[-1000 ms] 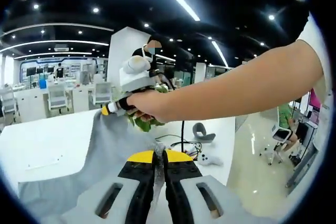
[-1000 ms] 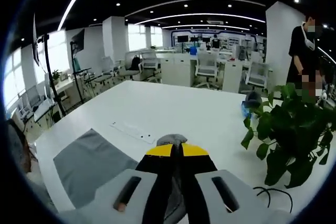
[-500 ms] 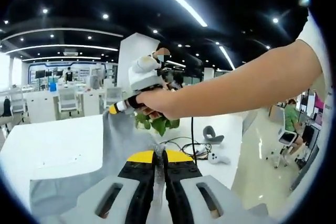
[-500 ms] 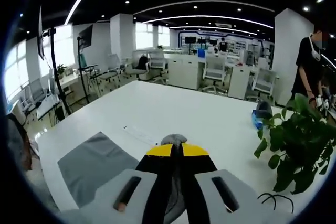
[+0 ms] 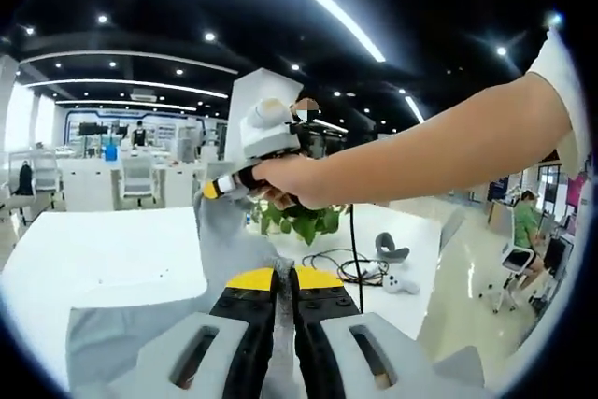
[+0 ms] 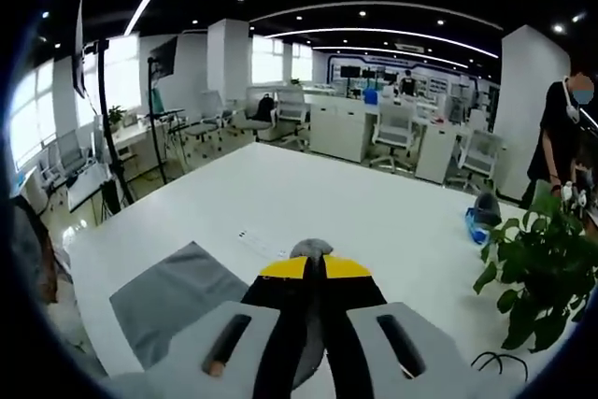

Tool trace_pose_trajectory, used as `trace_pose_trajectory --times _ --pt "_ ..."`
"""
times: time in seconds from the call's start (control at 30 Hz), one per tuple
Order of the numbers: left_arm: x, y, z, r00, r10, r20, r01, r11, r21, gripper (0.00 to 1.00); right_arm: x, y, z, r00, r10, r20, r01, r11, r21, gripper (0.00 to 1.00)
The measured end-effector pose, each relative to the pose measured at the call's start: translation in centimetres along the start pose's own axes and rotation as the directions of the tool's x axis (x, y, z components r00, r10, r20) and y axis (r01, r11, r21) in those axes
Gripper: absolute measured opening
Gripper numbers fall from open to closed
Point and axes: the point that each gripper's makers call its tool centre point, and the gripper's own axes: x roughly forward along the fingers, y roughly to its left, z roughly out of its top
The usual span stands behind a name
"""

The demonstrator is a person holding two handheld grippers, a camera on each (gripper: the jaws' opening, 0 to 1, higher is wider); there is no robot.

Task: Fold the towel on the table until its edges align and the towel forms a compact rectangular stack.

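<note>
In the left gripper view, the gray towel (image 5: 163, 324) is soft and plain, with no pattern. It fills the lower left of the frame and lies partly on the white table (image 5: 84, 249). One part of it rises up like a tent toward the middle of the frame. At the bottom middle, the left gripper (image 5: 284, 279) has black jaws with yellow tips. The jaws are squeezed together, and a thin fold of the towel is pinched between them. Just above the middle, the right gripper (image 5: 213, 189) comes in, held by a person's hand (image 5: 294, 182) on a bare arm that runs off to the right. Its yellow tip bites the top corner of the raised towel, so the cloth hangs down from it toward the left gripper. Behind the hand is a green plant (image 5: 304, 221). To the right of it, black cables (image 5: 341, 266) and a white game controller (image 5: 402, 282) lie on the table.

In the right gripper view, the flat part of the towel (image 6: 173, 292) lies in the lower left of the frame, near the table (image 6: 355, 212) edge. It looks smooth and gray there. At the bottom middle, the right gripper (image 6: 314, 268) has its jaws pressed tight on a small bunch of the towel, which pokes out just above the yellow tips. A white power strip (image 6: 262, 243) lies on the table just beyond the towel. At the right edge are a blue thing (image 6: 481, 221) and the leafy plant (image 6: 533, 277).
</note>
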Motion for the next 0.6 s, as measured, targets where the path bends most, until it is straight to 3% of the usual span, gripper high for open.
trace_pose_trajectory --times 0.23,0.6 --pt "-2.6 2.5 -1.2 1.0 0.021 -0.009 -0.021 1.0 -0.01 0.06 2.3 3.2 0.2 1.0 0.009 -0.021 -0.01 0.999 -0.031 0.01" --pt "-6.0 6.3 -3.8 0.998 0.062 -0.032 -0.063 0.996 -0.059 0.06 5.4 8.2 -1.2 0.998 0.038 -0.059 -0.04 0.999 -0.032 0.02"
